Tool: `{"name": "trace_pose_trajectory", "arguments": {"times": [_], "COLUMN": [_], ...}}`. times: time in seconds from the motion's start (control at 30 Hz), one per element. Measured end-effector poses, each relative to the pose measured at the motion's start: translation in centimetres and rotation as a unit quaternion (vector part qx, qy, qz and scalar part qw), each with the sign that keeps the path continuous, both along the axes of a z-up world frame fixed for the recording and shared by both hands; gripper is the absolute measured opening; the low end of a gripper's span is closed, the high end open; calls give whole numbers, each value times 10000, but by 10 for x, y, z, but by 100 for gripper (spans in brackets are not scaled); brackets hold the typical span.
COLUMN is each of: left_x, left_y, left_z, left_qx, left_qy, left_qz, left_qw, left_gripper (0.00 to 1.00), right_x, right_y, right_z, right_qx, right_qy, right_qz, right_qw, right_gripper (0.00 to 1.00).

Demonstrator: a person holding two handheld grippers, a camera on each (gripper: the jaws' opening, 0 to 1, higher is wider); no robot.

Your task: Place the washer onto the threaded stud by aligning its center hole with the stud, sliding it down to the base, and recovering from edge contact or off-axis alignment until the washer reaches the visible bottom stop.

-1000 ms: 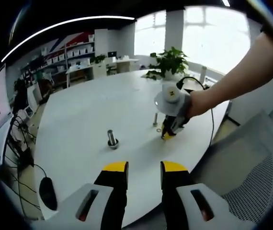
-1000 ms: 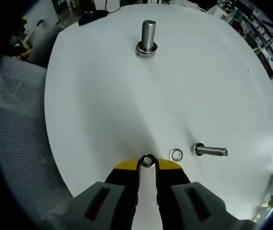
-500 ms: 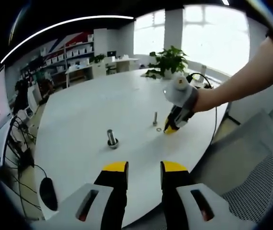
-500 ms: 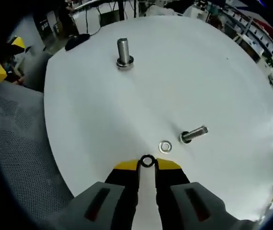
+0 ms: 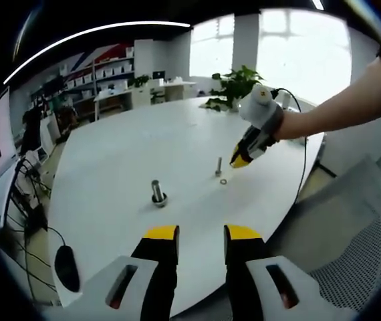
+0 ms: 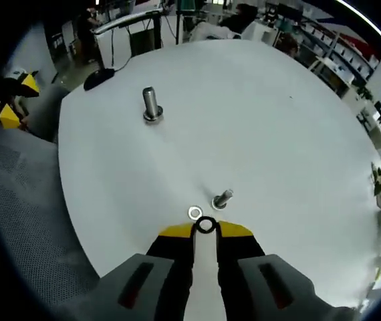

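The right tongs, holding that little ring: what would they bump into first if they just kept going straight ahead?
Most likely the loose washer lying just past the right tongs, beside the smaller stud. Depth is hard to judge; beyond that is bare table.

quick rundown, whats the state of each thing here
right claw: shut on a washer, raised off the table
held washer: pinched at the tips
loose washer: flat on the table
small stud: upright, bare
big stud: upright, bare
left claw: open, empty

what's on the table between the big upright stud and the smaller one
Nothing: in the right gripper view, bare white table runs from the large stud to the small stud.
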State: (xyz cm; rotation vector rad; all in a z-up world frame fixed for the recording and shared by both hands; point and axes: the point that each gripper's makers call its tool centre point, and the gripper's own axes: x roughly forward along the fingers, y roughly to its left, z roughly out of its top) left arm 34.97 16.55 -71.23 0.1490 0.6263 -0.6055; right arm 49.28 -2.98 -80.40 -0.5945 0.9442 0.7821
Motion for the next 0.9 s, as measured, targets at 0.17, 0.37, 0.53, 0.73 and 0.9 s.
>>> {"name": "trace_pose_trajectory", "arguments": {"times": [0.17,0.37,0.53,0.73,0.9], "left_x": [0,0,0,-1,-1], "left_y": [0,1,0,-1,-2], "left_z": [0,0,0,-1,-1], "left_qx": [33,8,5,4,-9], "left_qy": [-10,-6,4,14,18], "left_qz": [-18,12,-2,-39,-47], "left_qw": [10000,10000,10000,10000,10000], "left_gripper": [25,25,25,25,25], "right_x": [15,24,26,29,29], "right_y": [3,10,12,10,12], "right_z": [12,12,6,0,-5], "right_qx": [-22,-101,-178,-278,-310], "right_qy": [-218,-256,-159,-100,29], "right_qz": [99,236,266,268,268], "right_qw": [9997,9993,9994,9992,9992], "right_gripper": [14,14,14,14,14]}}
